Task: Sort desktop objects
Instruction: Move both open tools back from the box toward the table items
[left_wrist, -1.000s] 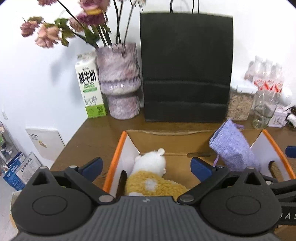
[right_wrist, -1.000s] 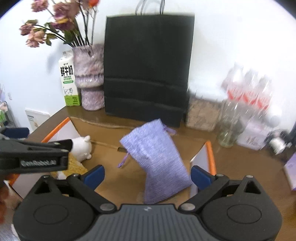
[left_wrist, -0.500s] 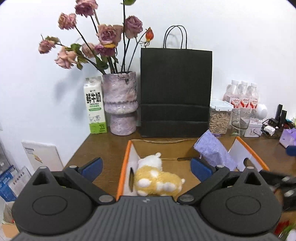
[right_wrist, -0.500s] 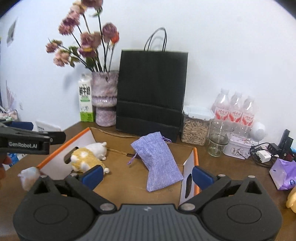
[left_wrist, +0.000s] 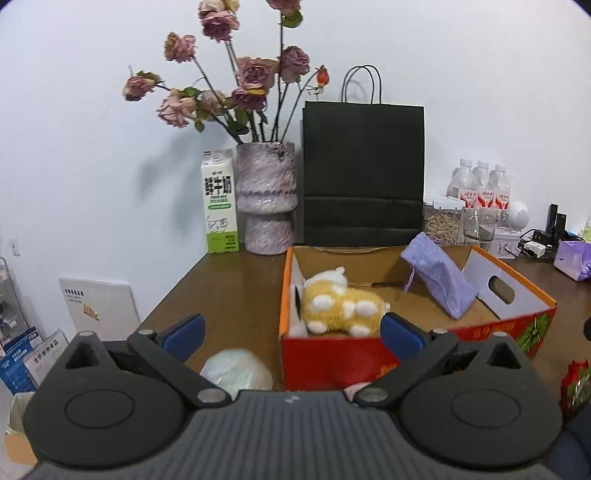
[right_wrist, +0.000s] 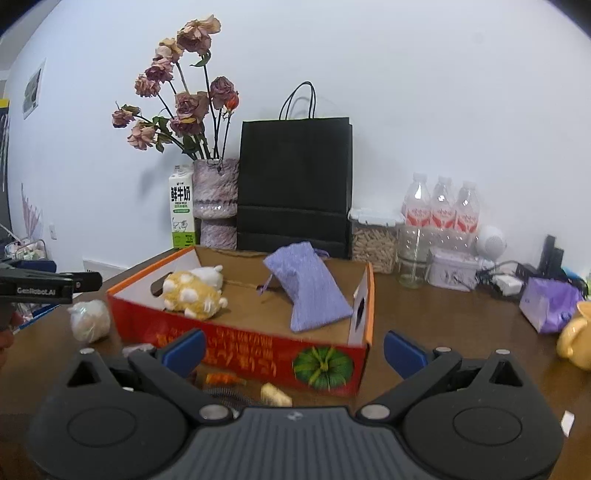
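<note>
A red cardboard box with orange rims sits on the brown desk. Inside it lie a yellow and white plush toy at the left and a purple cloth pouch leaning at the right. My left gripper is open, held back in front of the box, with a white fluffy ball on the desk below it. My right gripper is open in front of the box, above small items on the desk: an orange piece and a pale yellow piece.
Along the back wall stand a milk carton, a vase of dried roses, a black paper bag, a jar, a glass and three bottles. A purple packet and a yellow object lie right.
Both grippers have pulled back and away from the box, leaving the plush toy and the purple pouch inside it. The box front and the desk items before it came into view.
</note>
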